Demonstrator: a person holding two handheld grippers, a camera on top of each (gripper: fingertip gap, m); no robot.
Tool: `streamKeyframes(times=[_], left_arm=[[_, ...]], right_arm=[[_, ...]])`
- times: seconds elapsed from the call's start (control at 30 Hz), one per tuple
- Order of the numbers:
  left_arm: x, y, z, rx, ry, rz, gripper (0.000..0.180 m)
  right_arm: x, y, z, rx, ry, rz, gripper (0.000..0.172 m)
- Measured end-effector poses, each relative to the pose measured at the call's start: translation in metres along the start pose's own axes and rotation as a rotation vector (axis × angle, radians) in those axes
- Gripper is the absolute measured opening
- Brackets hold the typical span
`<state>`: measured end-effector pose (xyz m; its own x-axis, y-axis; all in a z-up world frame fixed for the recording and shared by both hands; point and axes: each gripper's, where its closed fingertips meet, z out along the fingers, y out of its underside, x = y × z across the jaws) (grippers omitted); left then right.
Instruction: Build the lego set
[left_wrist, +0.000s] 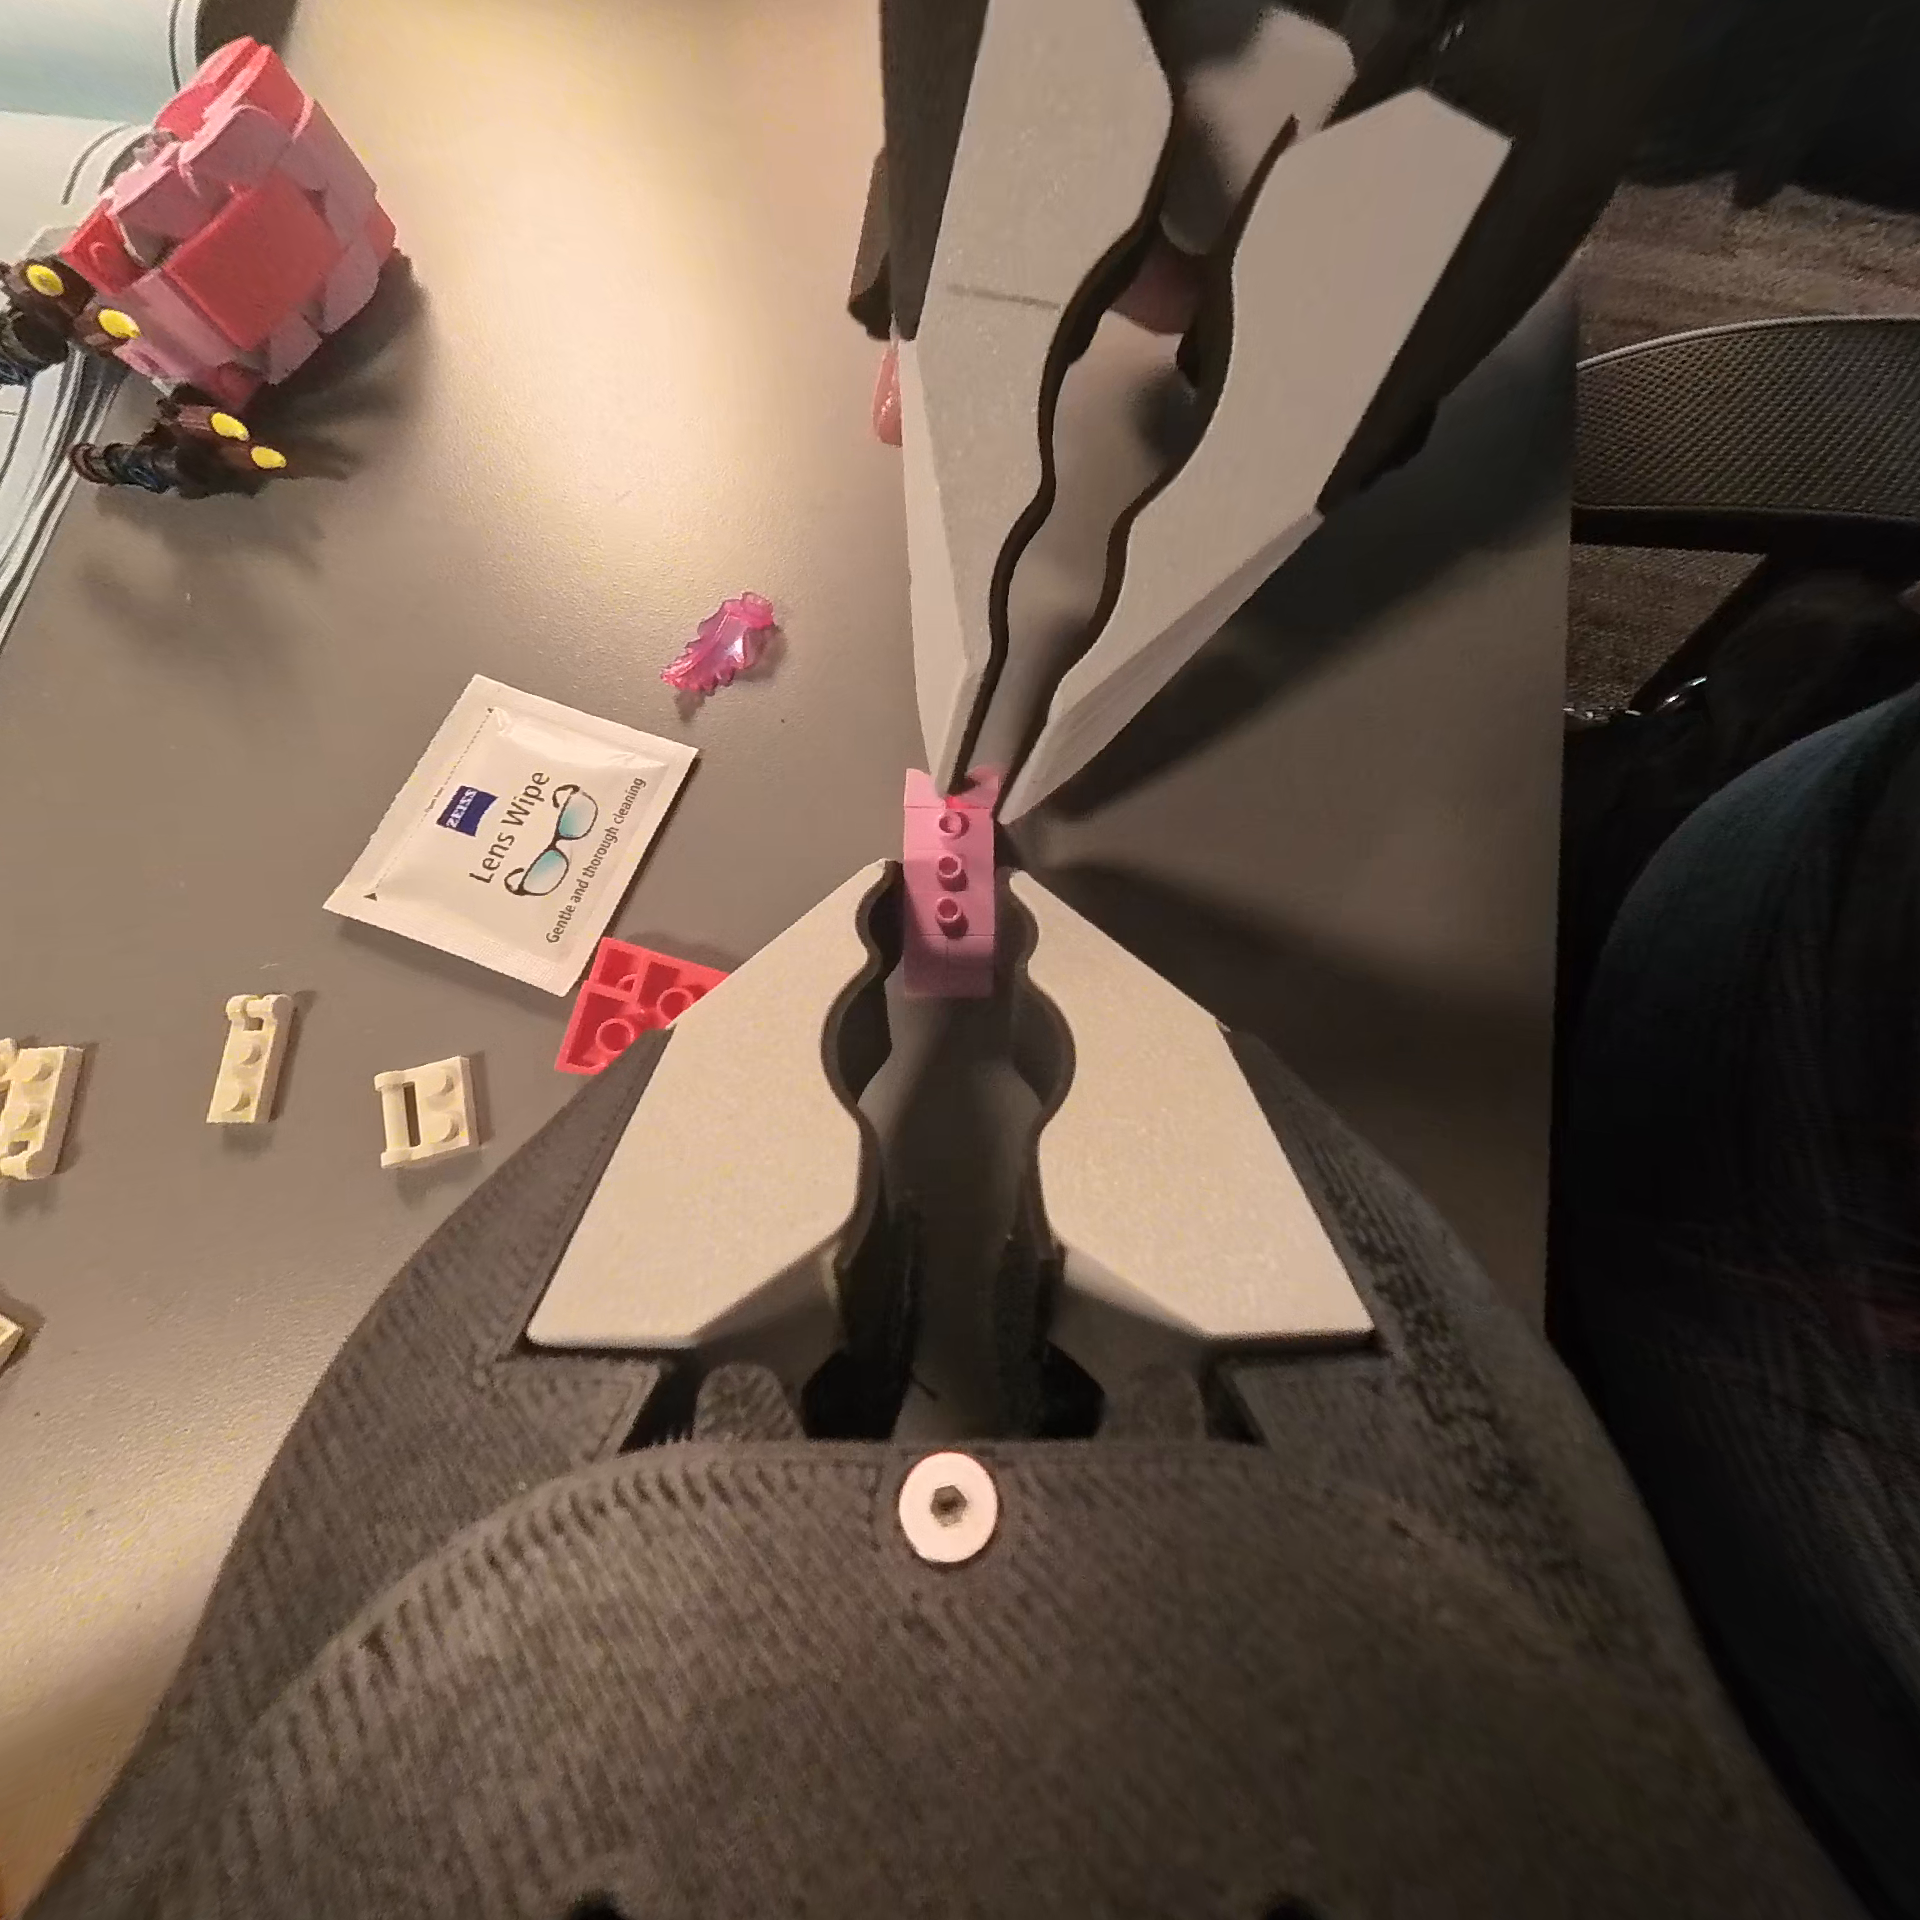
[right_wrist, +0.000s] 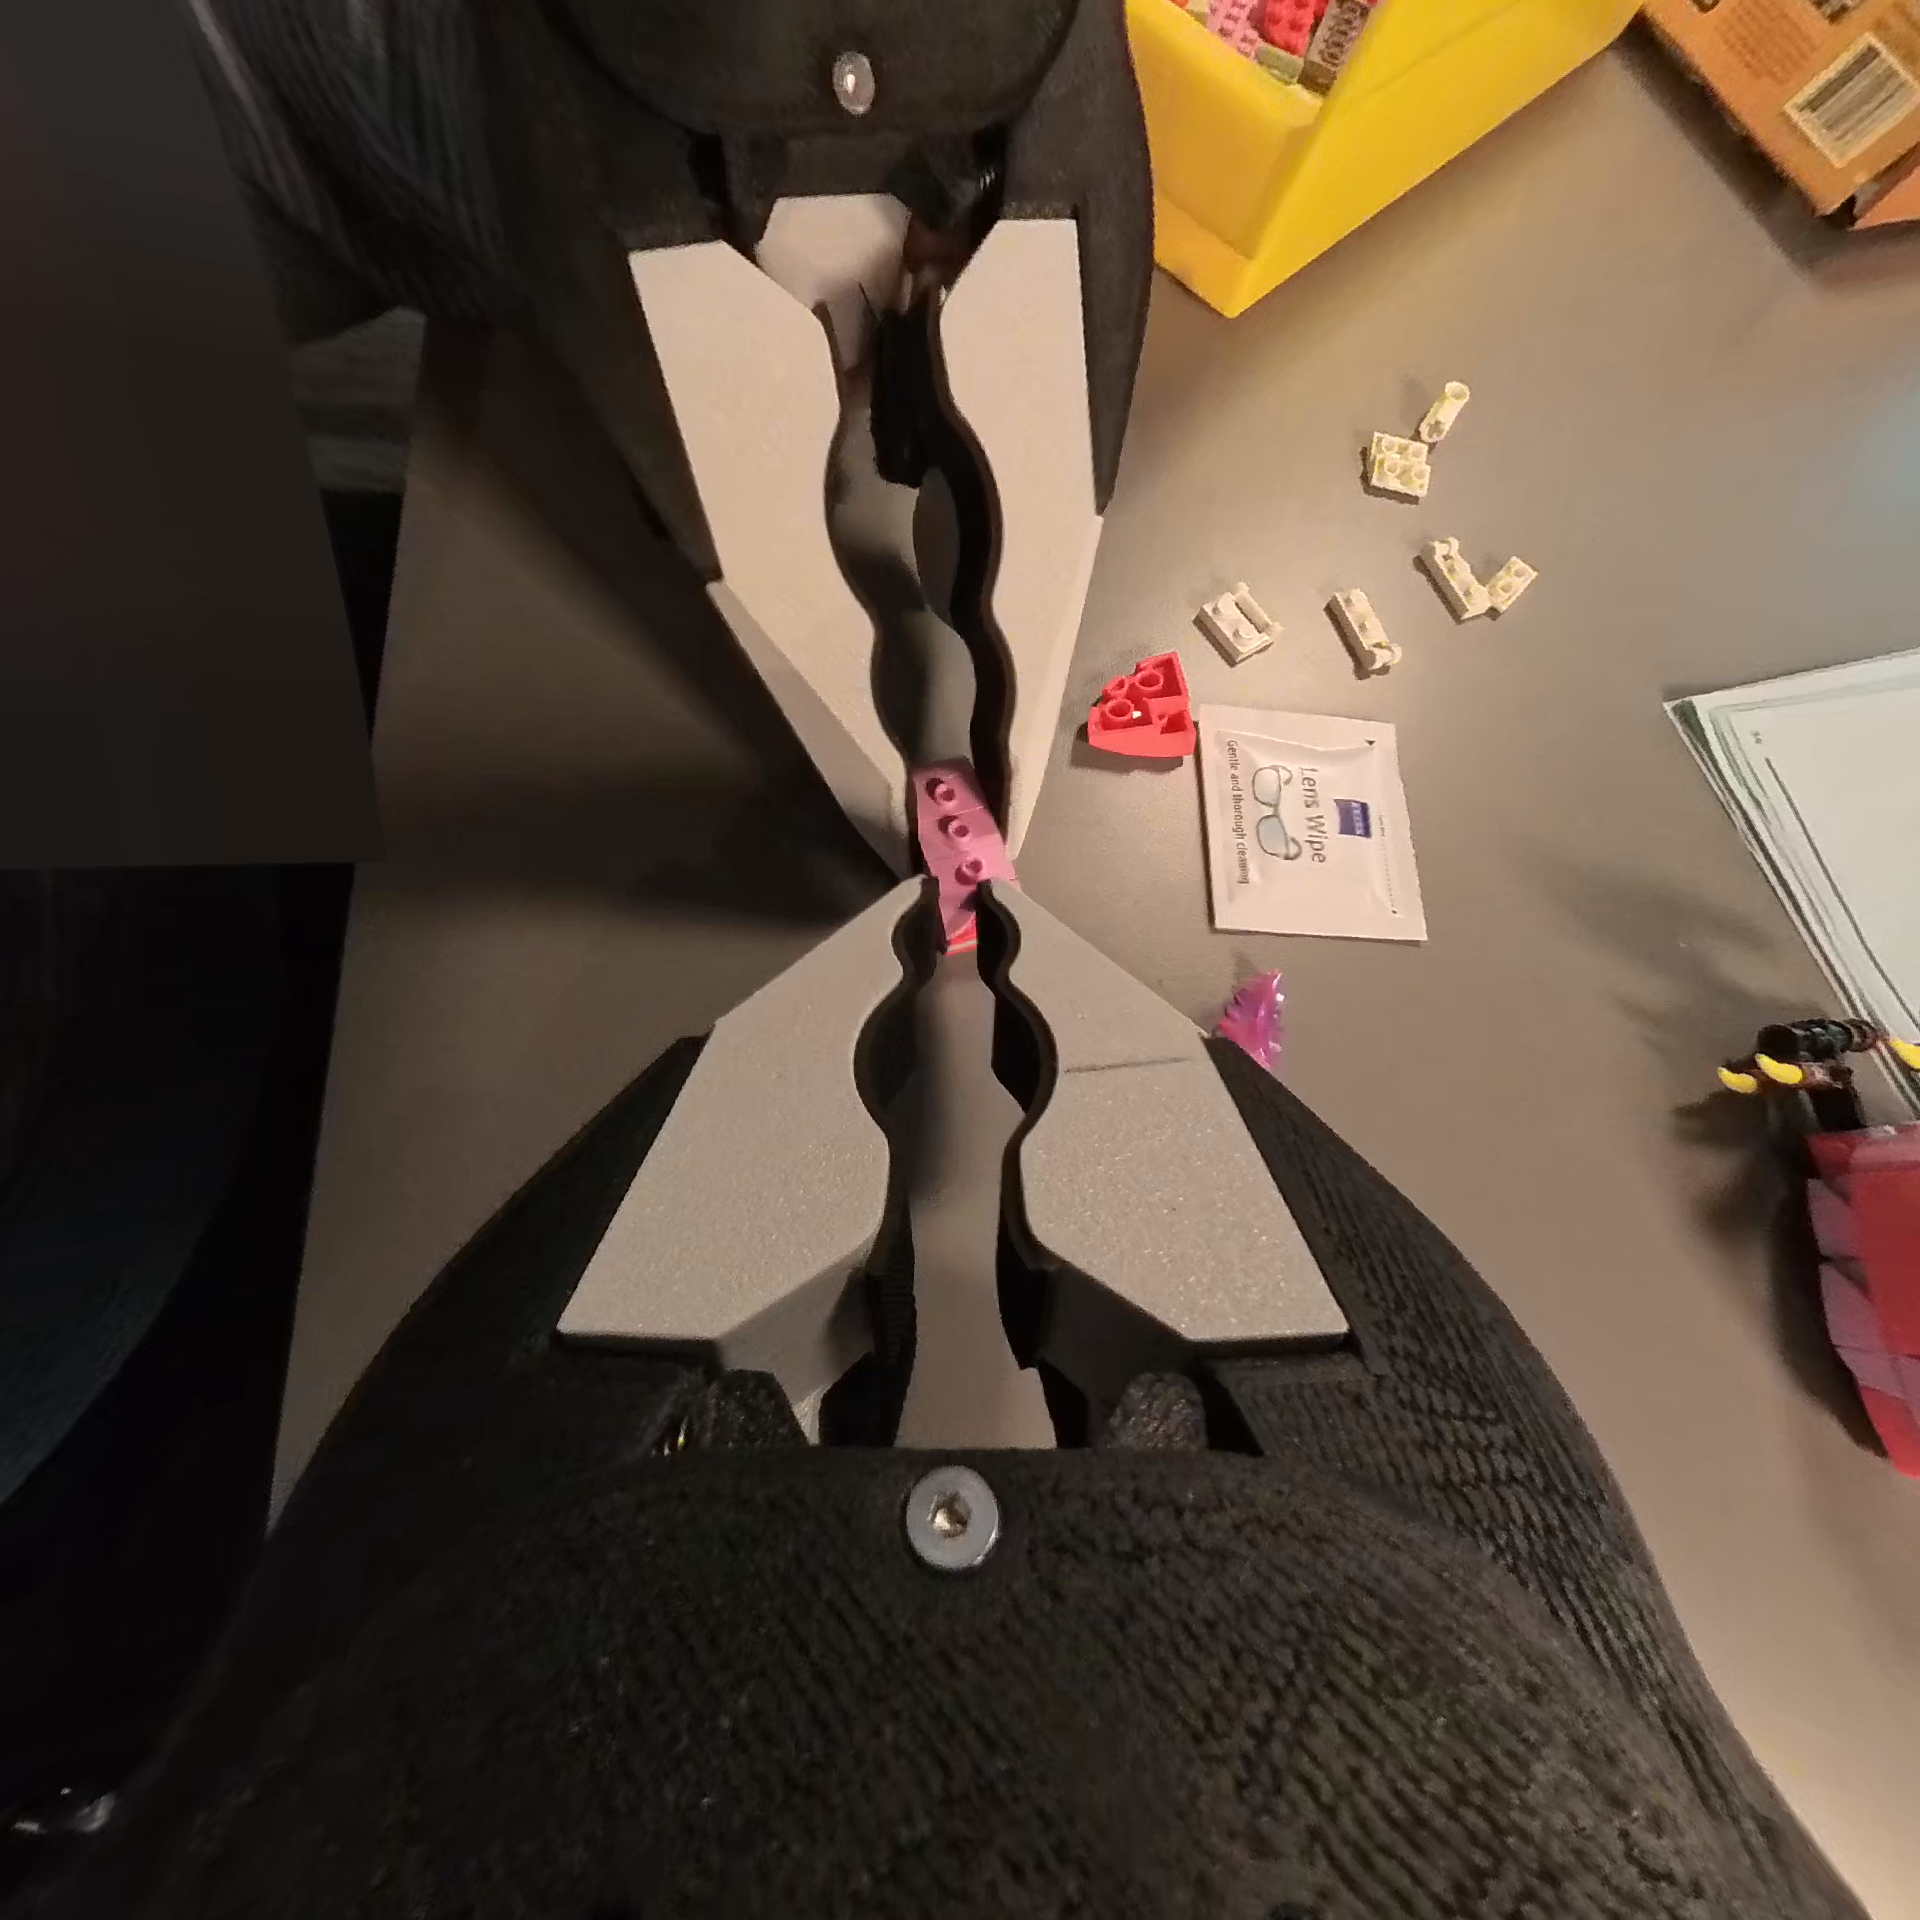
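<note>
Above the grey desk (left_wrist: 727, 260), near its edge, a small pink brick stack (left_wrist: 948, 899) with three studs in a row is gripped from both ends by two grippers facing each other. The left gripper (left_wrist: 948, 914) has its fingers (left_wrist: 810, 997) drawn narrow around the nearer end of the stack, both pads against its sides. The right gripper (right_wrist: 961, 914) comes from the opposite direction, its fingers (right_wrist: 1081, 1018) nearly together and pinching the far end, where a sliver of red shows under the pink. Just beside the left gripper lies a red wedge brick (left_wrist: 623, 1003), upside down, touching the corner of a white wipe sachet (left_wrist: 514, 831). Beyond the sachet sits a translucent pink piece (left_wrist: 722, 639). Several cream clip pieces (left_wrist: 249, 1060) are scattered near the red brick. Farther off stands a red and pink brick model (left_wrist: 229, 239) with dark legs tipped in yellow. In the right wrist view a yellow bin (right_wrist: 1320, 135) holding bricks stands at the far side, with a cardboard box (right_wrist: 1808, 94) next to it and a stack of paper sheets (right_wrist: 1829, 831) near the model.
</note>
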<state>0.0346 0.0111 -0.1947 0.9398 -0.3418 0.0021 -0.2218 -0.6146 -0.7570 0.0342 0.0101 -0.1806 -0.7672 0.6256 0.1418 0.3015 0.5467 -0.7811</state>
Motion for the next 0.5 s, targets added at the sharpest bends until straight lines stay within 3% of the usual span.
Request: streamKeyframes(times=[0.5], left_arm=[[-0.0005, 0.0000, 0.0004, 0.000, -0.002, 0.000, 0.016]], right_arm=[[0.0016, 0.0000, 0.0016, 0.017, 0.023, -0.008, 0.012]])
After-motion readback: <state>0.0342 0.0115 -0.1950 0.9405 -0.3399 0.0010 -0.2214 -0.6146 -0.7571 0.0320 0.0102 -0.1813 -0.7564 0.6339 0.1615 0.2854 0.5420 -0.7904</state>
